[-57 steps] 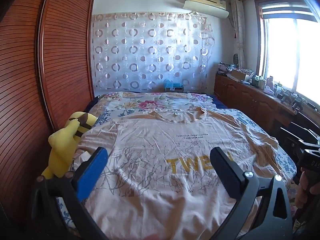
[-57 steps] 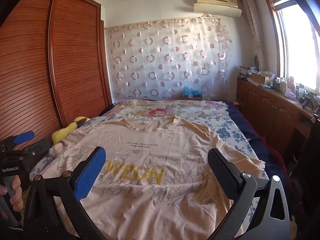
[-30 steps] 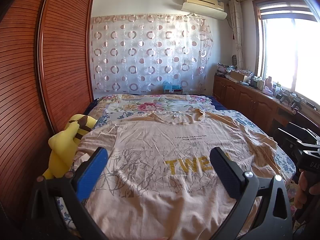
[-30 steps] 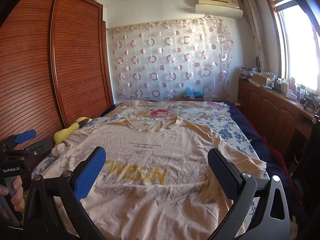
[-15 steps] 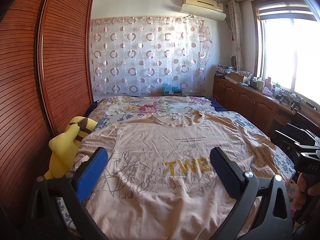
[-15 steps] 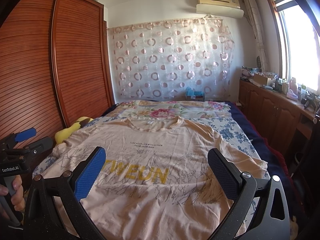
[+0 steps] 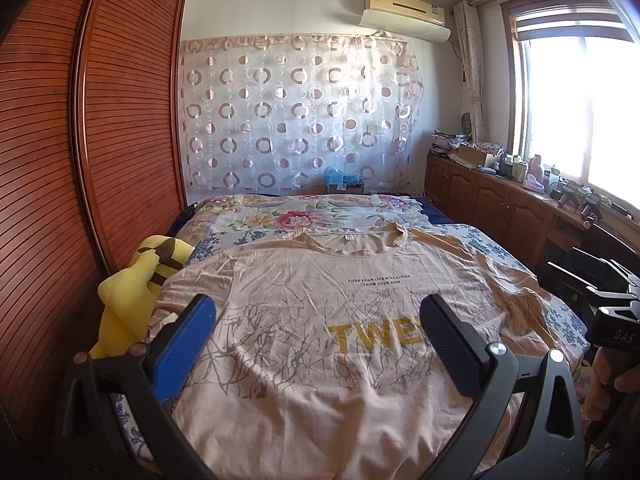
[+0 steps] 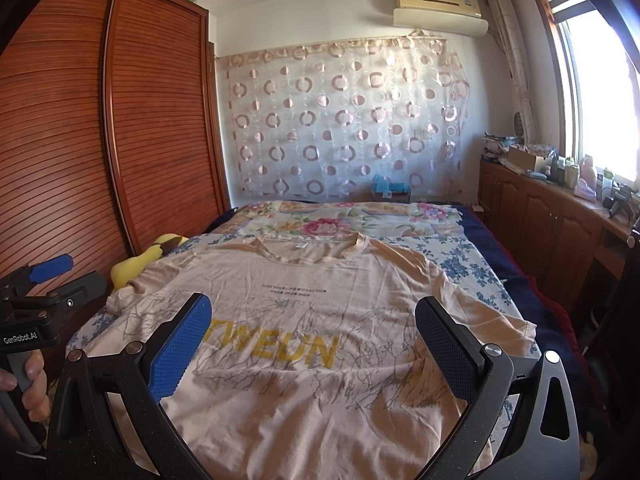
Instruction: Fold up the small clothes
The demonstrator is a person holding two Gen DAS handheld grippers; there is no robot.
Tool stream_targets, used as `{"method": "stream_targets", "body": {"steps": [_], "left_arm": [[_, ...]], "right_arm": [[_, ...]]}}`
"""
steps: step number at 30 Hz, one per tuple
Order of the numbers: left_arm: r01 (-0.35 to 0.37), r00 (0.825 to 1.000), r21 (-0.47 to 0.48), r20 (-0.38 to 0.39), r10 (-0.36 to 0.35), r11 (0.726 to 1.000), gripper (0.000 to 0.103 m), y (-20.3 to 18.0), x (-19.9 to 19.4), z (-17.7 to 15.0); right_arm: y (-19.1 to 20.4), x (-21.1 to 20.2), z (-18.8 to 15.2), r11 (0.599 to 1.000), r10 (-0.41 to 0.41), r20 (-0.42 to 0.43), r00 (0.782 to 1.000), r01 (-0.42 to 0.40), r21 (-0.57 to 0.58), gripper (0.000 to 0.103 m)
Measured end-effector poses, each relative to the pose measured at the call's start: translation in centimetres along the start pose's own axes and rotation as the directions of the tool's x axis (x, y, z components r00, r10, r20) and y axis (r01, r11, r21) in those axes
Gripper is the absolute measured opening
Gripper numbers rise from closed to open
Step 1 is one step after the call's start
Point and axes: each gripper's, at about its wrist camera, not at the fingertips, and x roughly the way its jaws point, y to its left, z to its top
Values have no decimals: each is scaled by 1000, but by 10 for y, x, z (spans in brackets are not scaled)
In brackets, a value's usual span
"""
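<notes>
Both of my claws have tipped up a little since two seconds ago, so the shirt sits lower in each view and more of the room shows; the shirt itself has not shifted.

Left wrist view: my left claw [image 7: 316, 344] hangs wide open above the shirt [image 7: 320, 300], holding nothing. The shirt lies flat, front up, across the near end of the bed [image 7: 304, 212], its collar toward the flowered cover beyond. It looks light, thin and limp, already creased, so I judge it will sag and drag if lifted from one point. The sleeve edge nearest the stuffed toy [image 7: 132, 292] seems the best place for this claw to pinch, or else the hem corner below it. That yellow toy lies just beside the shirt's sleeve, against the wardrobe [image 7: 60, 160], and could snag a fold swept that way. My other claw's body shows at the shirt's far side.

Right wrist view: my right claw [image 8: 314, 344] is also spread wide and empty over the shirt's [image 8: 320, 280] lower half, near the yellow lettering. The sleeve on the cabinet [image 8: 540, 216] side lies clear on the blue-flowered sheet, easy to reach. A hand [image 8: 32, 384] grips the left claw's handle beside the shirt's hem.
</notes>
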Motion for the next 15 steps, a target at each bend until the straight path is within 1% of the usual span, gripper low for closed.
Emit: {"method": "stream_targets", "body": {"steps": [1,3,11,15], "left_arm": [[0,1000,1,0,0,1000,103,0,0,2],[-1,1000,-1,1,1,1000,103,-2,3,-9],[1,1000,-1,4,-1,1000,103,-2,0,-4],[1,1000,1,4,-1,1000,103,-4,1,-7]], "right_arm": [[0,0,0,1000,0,0,1000,0,0,103],[0,0,0,1000,0,0,1000,0,1,103],[0,0,0,1000,-1,0,1000,1,0,103],[0,-1,0,1000,0,1,1000,0,1,103]]}}
